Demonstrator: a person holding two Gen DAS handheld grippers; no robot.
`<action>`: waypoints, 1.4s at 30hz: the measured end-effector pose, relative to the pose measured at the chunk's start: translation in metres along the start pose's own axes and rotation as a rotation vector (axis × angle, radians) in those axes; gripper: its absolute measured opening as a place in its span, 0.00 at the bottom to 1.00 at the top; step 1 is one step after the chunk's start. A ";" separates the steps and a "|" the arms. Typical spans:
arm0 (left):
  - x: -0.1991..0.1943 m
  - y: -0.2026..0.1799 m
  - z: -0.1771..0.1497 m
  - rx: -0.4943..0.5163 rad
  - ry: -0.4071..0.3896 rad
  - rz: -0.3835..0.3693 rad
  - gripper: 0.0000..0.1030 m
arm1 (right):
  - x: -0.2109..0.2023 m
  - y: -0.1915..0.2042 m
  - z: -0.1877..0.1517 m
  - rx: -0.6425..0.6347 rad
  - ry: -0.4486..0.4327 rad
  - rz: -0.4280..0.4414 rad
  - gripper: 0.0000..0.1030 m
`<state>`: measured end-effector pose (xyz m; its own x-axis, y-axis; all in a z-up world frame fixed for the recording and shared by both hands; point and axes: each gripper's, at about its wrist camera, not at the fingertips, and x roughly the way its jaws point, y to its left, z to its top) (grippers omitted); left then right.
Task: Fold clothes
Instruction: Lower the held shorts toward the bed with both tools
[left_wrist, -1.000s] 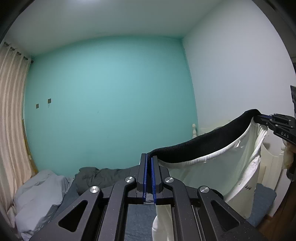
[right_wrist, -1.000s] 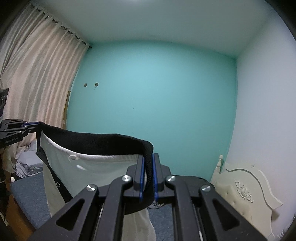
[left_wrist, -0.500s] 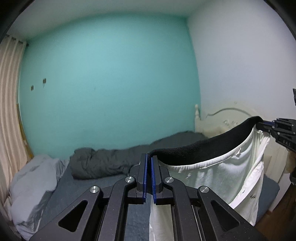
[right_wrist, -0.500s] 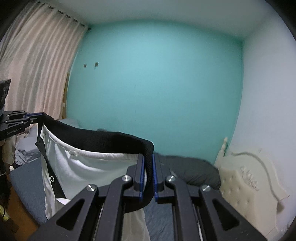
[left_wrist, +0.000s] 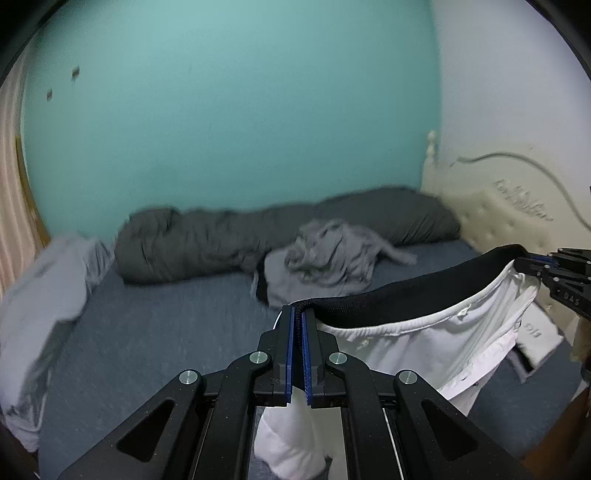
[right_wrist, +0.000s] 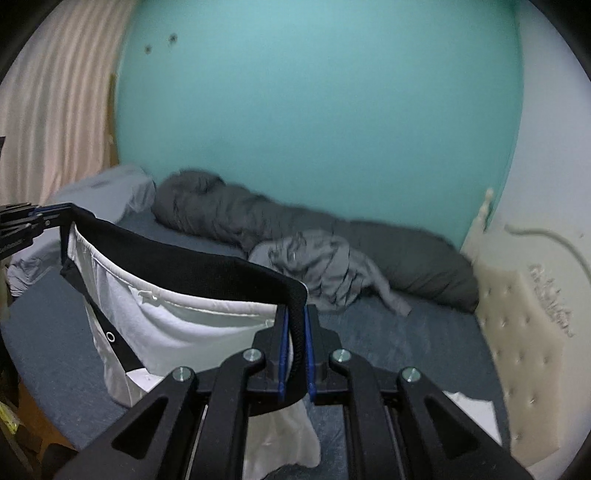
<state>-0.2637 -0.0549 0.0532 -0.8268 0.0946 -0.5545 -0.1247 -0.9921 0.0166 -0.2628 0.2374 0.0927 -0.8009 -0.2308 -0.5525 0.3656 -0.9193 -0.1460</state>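
Both jaws clamped on black waistband (left_wrist: 406, 295) of white shorts (left_wrist: 424, 347), left gripper (left_wrist: 298, 325) and right gripper (right_wrist: 294, 325) at opposite ends; hanging over mattress (left_wrist: 166, 317) near edge; keep band taut and level, lay flat clear of grey clothes pile (left_wrist: 325, 258).

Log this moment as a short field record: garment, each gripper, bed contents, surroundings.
garment: white shorts with black waistband, held stretched between both grippers, legs hanging above the bed
left gripper: shut on one end of the waistband
right gripper: shut on the other end of the waistband
bed: blue sheet, dark grey duvet rolled along the wall, crumpled grey garment in front of it, pale bedding at the curtain side
surroundings: teal wall, cream tufted headboard, striped curtain
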 end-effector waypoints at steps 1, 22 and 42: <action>0.020 0.003 -0.001 -0.007 0.020 -0.001 0.04 | 0.023 -0.003 -0.001 0.014 0.024 0.009 0.07; 0.354 0.053 -0.050 -0.116 0.299 0.014 0.04 | 0.374 -0.040 -0.045 0.109 0.279 0.026 0.07; 0.532 0.067 -0.115 -0.159 0.469 0.050 0.04 | 0.570 -0.025 -0.125 0.087 0.458 0.027 0.07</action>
<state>-0.6490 -0.0803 -0.3363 -0.4893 0.0353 -0.8714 0.0244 -0.9982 -0.0541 -0.6690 0.1687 -0.3213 -0.4928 -0.1080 -0.8634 0.3262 -0.9429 -0.0682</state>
